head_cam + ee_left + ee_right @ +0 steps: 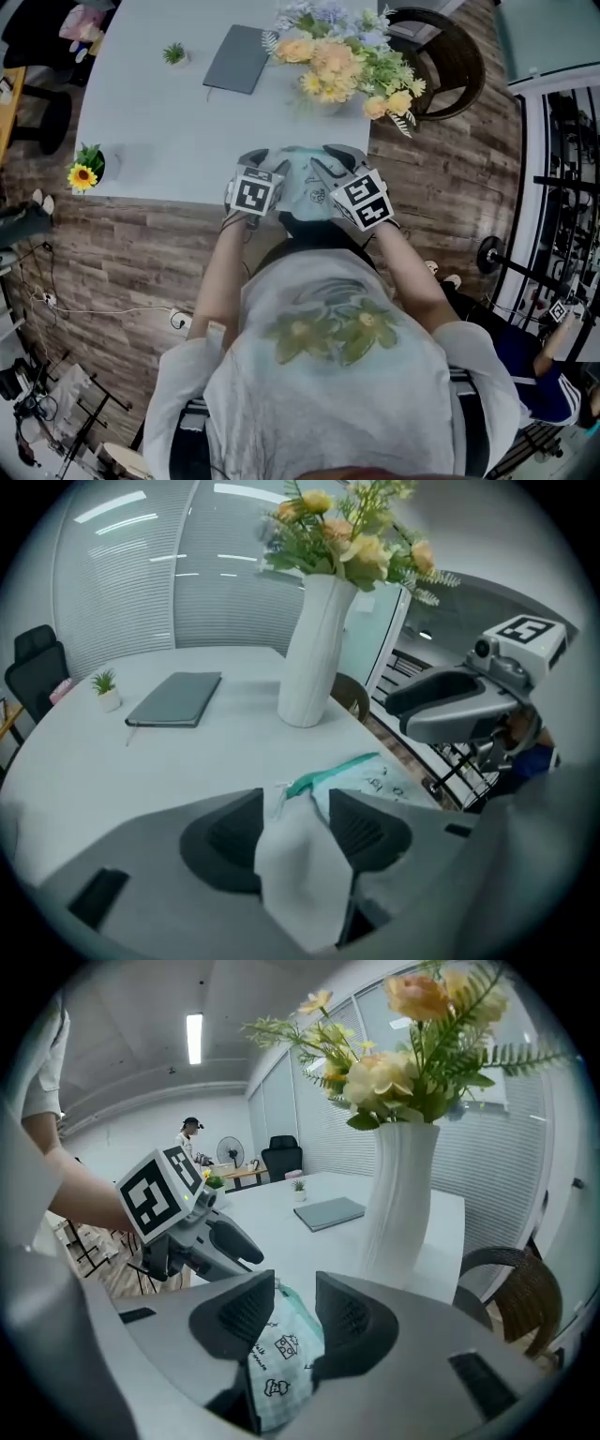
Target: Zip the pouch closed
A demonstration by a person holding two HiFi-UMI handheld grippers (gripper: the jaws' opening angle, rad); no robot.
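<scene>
A pale mint pouch [302, 180] with small printed drawings and a green zip lies at the near edge of the white table [159, 131], held between both grippers. In the left gripper view my left gripper [296, 829] is shut on the pouch's pale end [298, 874], with the green zip [323, 775] running away past the jaws. My right gripper [291, 1321] is shut on the printed end of the pouch [281, 1358]. In the head view the left gripper [258, 187] and right gripper [352, 187] sit close together at either end of the pouch.
A white vase [314, 653] of yellow and orange flowers [342, 56] stands just behind the pouch. A grey notebook [236, 58] and a small potted plant [174, 54] lie farther back. A sunflower pot [84, 172] sits at the table's left corner. A wicker chair [450, 61] stands at right.
</scene>
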